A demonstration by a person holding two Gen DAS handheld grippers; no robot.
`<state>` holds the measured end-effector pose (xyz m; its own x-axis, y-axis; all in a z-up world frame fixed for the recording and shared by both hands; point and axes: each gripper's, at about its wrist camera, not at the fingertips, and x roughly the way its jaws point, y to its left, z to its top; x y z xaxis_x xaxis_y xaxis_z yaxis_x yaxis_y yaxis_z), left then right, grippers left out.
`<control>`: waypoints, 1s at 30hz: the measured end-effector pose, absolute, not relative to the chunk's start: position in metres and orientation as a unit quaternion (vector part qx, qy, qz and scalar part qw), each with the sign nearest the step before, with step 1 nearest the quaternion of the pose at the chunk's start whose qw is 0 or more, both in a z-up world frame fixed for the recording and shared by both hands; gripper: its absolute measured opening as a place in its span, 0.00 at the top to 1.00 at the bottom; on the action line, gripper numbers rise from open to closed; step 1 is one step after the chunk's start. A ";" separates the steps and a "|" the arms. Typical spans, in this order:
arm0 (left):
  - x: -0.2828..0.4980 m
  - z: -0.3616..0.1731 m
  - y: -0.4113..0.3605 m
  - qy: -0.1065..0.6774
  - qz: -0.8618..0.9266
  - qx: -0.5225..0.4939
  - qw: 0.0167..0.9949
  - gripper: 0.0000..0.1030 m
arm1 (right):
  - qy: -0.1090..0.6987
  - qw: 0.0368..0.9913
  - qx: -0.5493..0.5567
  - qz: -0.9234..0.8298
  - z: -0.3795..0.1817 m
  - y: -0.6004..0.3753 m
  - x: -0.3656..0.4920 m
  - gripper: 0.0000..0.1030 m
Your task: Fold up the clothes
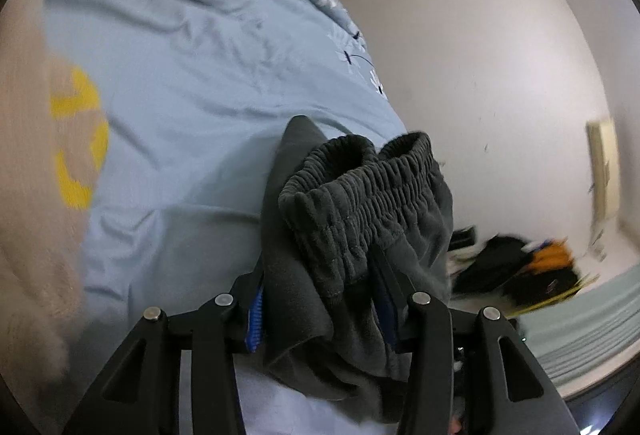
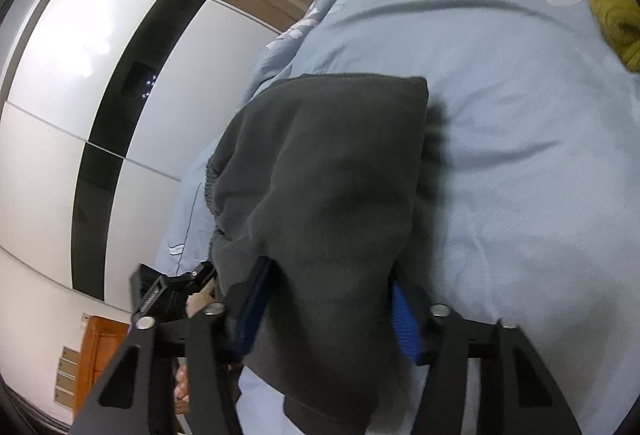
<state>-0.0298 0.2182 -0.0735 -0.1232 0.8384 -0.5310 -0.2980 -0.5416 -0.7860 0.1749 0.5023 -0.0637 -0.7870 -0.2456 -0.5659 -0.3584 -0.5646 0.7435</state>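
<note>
Bunching grey garment (image 1: 360, 211) between both grippers

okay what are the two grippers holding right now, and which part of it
Both hold the dark grey garment. The left gripper clamps it just below the elastic waistband; the right gripper clamps plain bunched fabric, exact part unclear.
</note>
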 end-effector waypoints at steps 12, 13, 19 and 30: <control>0.029 0.009 0.309 -0.092 0.754 -0.435 0.484 0.55 | 0.404 0.052 -0.264 0.874 -0.011 0.544 0.246 0.56; 0.034 0.013 0.321 -0.083 0.753 -0.431 0.490 0.56 | 0.400 0.060 -0.261 0.877 -0.008 0.548 0.256 0.57; 0.066 0.040 0.379 -0.042 0.741 -0.392 0.543 0.56 | 0.399 0.090 -0.217 0.886 0.005 0.583 0.308 0.58; 0.112 0.063 0.563 0.024 0.696 -0.324 0.640 0.57 | 0.345 0.209 -0.192 0.895 0.035 0.709 0.360 0.58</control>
